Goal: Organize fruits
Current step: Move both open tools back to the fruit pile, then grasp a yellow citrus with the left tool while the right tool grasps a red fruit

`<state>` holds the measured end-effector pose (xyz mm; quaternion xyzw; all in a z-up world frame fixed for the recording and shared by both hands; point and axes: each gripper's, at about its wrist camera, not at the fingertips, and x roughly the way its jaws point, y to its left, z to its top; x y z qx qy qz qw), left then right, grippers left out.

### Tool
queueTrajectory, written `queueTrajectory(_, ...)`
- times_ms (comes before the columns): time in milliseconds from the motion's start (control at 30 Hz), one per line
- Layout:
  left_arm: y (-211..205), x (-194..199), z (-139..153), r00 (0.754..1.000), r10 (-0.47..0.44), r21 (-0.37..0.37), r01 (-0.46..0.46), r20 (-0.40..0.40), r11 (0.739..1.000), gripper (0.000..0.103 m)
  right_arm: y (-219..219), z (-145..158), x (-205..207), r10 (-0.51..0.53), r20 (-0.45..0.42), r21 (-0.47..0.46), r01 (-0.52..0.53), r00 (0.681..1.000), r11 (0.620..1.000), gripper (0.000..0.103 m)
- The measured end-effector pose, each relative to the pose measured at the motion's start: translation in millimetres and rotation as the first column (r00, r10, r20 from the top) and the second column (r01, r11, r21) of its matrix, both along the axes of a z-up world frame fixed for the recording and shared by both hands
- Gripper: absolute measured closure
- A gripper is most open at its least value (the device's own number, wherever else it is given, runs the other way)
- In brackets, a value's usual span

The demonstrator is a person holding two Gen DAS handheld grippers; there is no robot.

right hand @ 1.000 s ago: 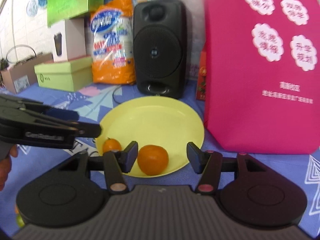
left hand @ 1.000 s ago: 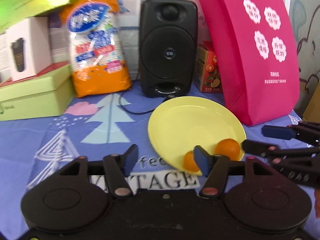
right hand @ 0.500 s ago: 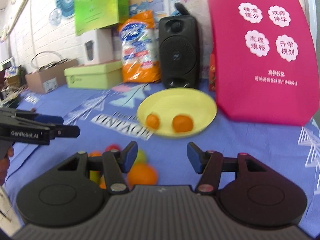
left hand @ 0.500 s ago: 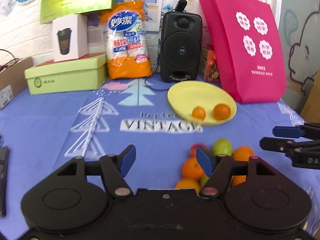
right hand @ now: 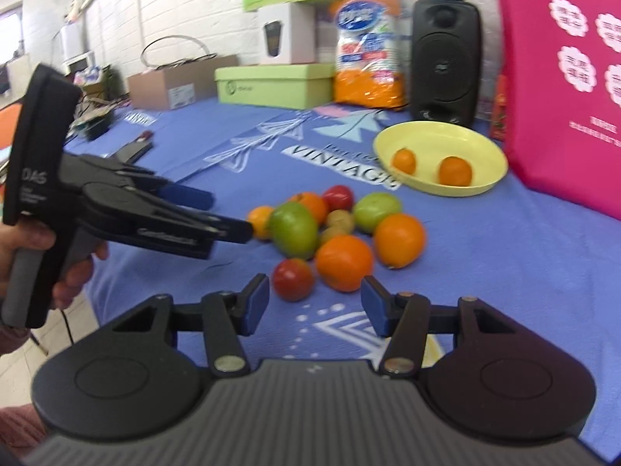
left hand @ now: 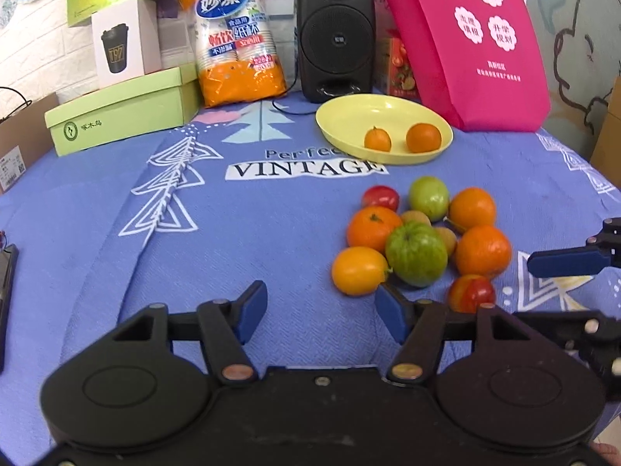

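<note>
Orange and green fruits [left hand: 423, 240] sit in a pile at 5 o'clock from the plate [left hand: 341, 116], and I keep my left gripper [left hand: 322, 310] and right gripper [right hand: 314, 306], both empty and closing, half wide to pick one fruit gently.

A black speaker [left hand: 335, 35] stands at the back beside a pink bag [left hand: 469, 42]. Left of it lean an orange cup pack [left hand: 236, 39] and a green box [left hand: 124, 114].

A table [left hand: 271, 233] under a blue printed cloth carries a loose heap of fruit [left hand: 423, 240], a yellow plate [left hand: 349, 116] behind it, then a green box [left hand: 124, 116], an orange packet [left hand: 236, 39], a black speaker [left hand: 335, 35] and a pink bag [left hand: 485, 46] along the back.
</note>
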<state>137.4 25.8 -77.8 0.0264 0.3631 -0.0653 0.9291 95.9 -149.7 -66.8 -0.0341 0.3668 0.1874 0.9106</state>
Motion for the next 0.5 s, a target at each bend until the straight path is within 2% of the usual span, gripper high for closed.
queueTrajectory(400,-10.9,21.7,-8.7,1.0,-0.005,0.034,0.005,-0.004,0.999,0.04,4.9,-13.7,1.4,0.033,-0.052,-0.004,-0.034,0.998,0.999,0.053)
queueTrajectory(500,-11.1,26.5,-9.9,1.0,-0.008,0.022,0.008,-0.004,1.0,0.045,6.4,-15.7,2.8,0.043,-0.057,0.0,-0.043,0.997,0.999,0.053)
